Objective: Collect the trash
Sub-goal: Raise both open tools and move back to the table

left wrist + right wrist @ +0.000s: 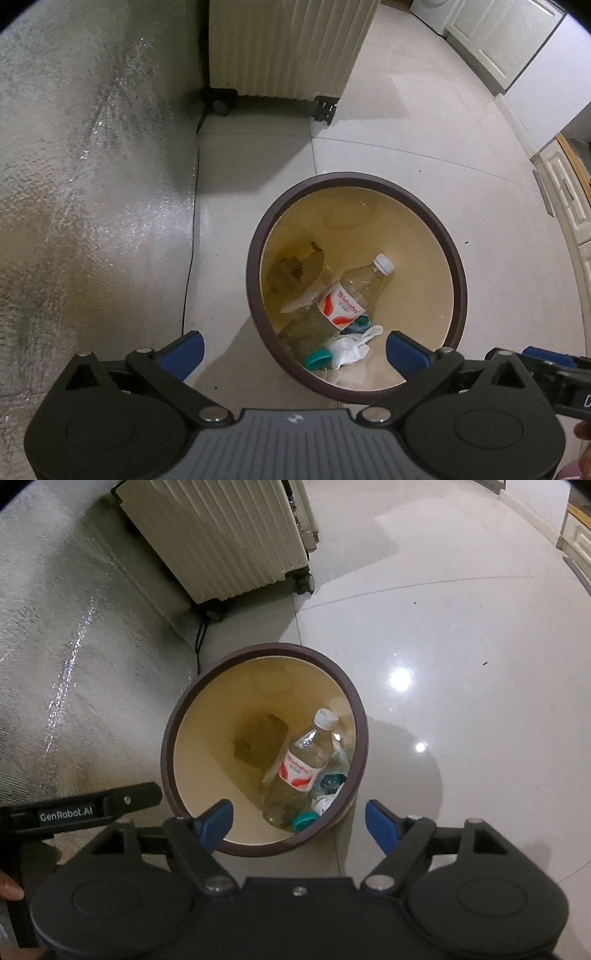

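Both grippers hang over a round trash bin [255, 258] with a dark brown rim and cream inside, standing on pale floor tiles. The left gripper [293, 350] has its blue-tipped jaws spread wide with nothing between them; the bin's near rim and its contents lie just ahead of the gap. The right gripper [299, 821] also has its jaws apart and empty, the bin's near edge between and just beyond them.

Inside the bin lies a clear plastic bottle [351, 291] with a red-and-white label. Its long axis runs diagonally, the white cap pointing away from the jaws and to the right, the base toward them. Beside its base, close ahead of the jaws, sit a teal cap [317, 359] and crumpled white paper [351, 345]. A brownish scrap [295, 269] farther left in the bin is too murky to identify. A second, teal-labelled wrapper or bottle [332, 775] is mostly hidden behind the first. A ribbed cream suitcase [284, 48] beyond is cut off at the top.
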`<state>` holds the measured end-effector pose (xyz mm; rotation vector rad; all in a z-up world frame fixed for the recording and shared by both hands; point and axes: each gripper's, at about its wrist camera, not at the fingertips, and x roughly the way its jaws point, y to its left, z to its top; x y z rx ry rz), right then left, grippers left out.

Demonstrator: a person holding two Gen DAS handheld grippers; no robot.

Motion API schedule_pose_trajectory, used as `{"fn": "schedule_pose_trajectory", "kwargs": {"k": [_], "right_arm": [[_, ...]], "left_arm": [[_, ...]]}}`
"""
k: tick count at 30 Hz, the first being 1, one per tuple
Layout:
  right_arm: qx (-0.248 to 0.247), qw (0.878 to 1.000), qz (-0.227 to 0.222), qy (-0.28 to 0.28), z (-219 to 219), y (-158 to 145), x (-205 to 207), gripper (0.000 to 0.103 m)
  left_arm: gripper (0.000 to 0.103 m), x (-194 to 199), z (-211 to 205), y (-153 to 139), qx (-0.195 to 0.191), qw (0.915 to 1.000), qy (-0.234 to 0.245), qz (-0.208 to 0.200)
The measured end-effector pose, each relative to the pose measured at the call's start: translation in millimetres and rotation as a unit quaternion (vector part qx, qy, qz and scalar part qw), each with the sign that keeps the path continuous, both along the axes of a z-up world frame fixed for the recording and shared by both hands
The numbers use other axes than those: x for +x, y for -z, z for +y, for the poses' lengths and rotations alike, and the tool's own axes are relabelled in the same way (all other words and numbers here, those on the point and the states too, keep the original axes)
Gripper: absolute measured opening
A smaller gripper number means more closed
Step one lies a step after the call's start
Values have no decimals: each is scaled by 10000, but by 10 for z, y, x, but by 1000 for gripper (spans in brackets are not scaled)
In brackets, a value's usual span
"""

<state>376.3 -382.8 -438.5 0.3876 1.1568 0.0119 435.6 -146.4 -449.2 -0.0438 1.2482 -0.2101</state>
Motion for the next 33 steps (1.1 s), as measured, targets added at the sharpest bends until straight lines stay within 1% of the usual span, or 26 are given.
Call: {"fn": "schedule_pose_trajectory", "kwargs": {"k": [3,5,6,8,9,13,18,27,33], "right_arm": [[-82,9999,-27,-78,37,-39,17,86],[-100,9999,14,-114,60,-57,30,95],[-101,9999,31,-125,65,-62,36,96],[-125,9998,91,-160,81,-77,50,102],[-160,9997,105,-177,91,-87,55,103],[-380,9989,129,-252,124,-125,67,103],[-539,9979,215,-289,153,-159,76,103],[-696,9969,218,-297,203,-297,50,103],[-790,9964,174,-257,208,-426,-24,103]], "left_arm": [[103,-23,23,-39,49,10000,-21,-28],[103,-29,29,-55,83,10000,-25,-21],[103,-34,35,-62,100,9999,-22,-17],[103,-43,49,-77,124,9999,-25,-18],[103,-48,59,-84,128,9999,-32,-18],[103,-59,99,-125,158,9999,-54,-11],[103,-82,131,-191,253,9997,-24,-12],[103,-163,194,-320,292,9995,-106,-7],[103,-279,204,-494,287,9995,-97,-52]]}}
